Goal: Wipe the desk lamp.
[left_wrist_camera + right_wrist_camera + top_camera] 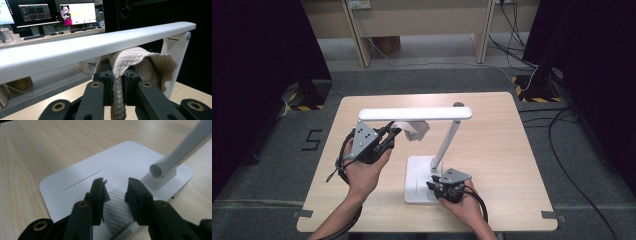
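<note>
A white desk lamp stands on the wooden table, with its flat base [417,175] near the front and its long head bar [414,113] held level above. My left gripper [392,133] is shut on a beige waffle-weave cloth [413,129] just under the head bar. In the left gripper view the cloth [136,60] bunches over the gripper [117,75] and touches the underside of the head bar [95,47]. My right gripper [436,182] sits at the base's front right corner. Its jaws stand apart over the base [82,177], beside the lamp arm's foot [162,172], with nothing pinched in the right gripper [115,191].
The table [492,145] has bare wood on both sides of the lamp. Dark curtains flank the scene, and cables [562,150] trail over the grey floor at the right. Monitors [77,12] on a far desk appear in the left gripper view.
</note>
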Demonstrator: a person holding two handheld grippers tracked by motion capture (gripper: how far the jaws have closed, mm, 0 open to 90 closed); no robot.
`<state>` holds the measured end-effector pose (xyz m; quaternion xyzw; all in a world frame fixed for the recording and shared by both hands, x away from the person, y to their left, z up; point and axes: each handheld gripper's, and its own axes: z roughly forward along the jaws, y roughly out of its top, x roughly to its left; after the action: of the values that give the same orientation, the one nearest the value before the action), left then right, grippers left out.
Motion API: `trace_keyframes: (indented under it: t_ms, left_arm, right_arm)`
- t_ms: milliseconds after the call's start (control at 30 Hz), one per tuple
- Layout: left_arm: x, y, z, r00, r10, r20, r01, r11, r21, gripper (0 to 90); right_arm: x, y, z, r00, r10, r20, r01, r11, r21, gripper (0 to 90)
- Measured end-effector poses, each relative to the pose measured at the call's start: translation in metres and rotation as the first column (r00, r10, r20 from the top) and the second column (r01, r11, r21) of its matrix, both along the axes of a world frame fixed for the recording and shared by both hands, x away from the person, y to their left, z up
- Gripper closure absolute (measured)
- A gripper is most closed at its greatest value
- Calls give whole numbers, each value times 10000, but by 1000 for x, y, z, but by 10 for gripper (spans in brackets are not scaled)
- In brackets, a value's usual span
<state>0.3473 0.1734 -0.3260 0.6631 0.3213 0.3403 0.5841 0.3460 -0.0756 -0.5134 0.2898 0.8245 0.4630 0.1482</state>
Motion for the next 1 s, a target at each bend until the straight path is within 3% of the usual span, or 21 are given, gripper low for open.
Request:
trace_keyframes:
  t_ms: [1000]
  left_arm:
    - [3, -16, 1, 9998, -206, -43, 205, 9998, -51, 807]
  right_arm:
    - [0, 0, 0, 10000, 24, -9, -24, 10000, 12, 668]
